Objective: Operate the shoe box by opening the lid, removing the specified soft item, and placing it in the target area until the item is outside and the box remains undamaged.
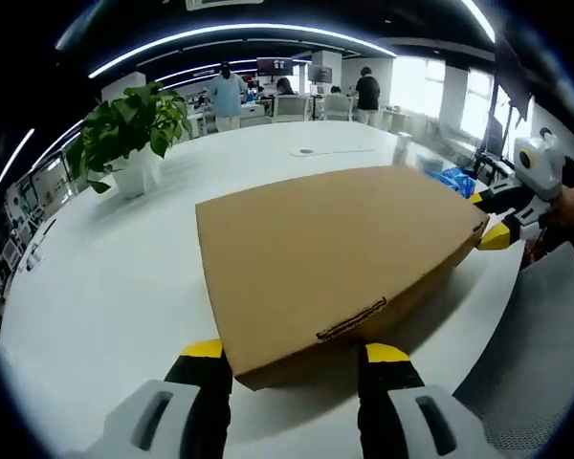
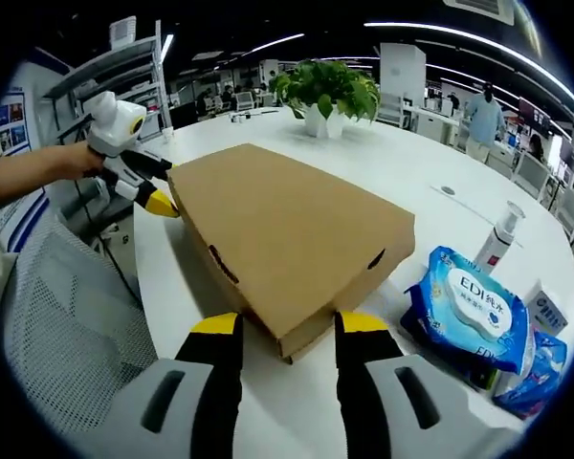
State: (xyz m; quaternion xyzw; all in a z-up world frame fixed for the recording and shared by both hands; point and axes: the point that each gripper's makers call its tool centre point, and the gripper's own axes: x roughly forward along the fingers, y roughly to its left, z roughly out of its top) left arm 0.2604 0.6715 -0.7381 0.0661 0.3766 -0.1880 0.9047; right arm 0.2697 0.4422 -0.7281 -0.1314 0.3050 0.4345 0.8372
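A closed brown cardboard shoe box (image 1: 335, 249) lies flat on the white table (image 1: 105, 277), its lid down and a tuck tab (image 1: 352, 320) at the near edge. My left gripper (image 1: 297, 352) is open, its yellow-tipped jaws either side of the box's near corner. The right gripper view has the same box (image 2: 287, 229). My right gripper (image 2: 277, 325) is open around the opposite corner. The left gripper (image 2: 139, 182), held by a hand, sits at the box's far left corner. The right gripper (image 1: 502, 222) appears at the box's right corner. The soft item is hidden inside.
A potted plant (image 2: 325, 91) stands beyond the box. A blue wet-wipes pack (image 2: 469, 306), a spray bottle (image 2: 502, 234) and a small carton (image 2: 547, 311) lie to the right. A grey mesh chair (image 2: 57, 316) is by the table edge. People (image 1: 228, 94) stand far back.
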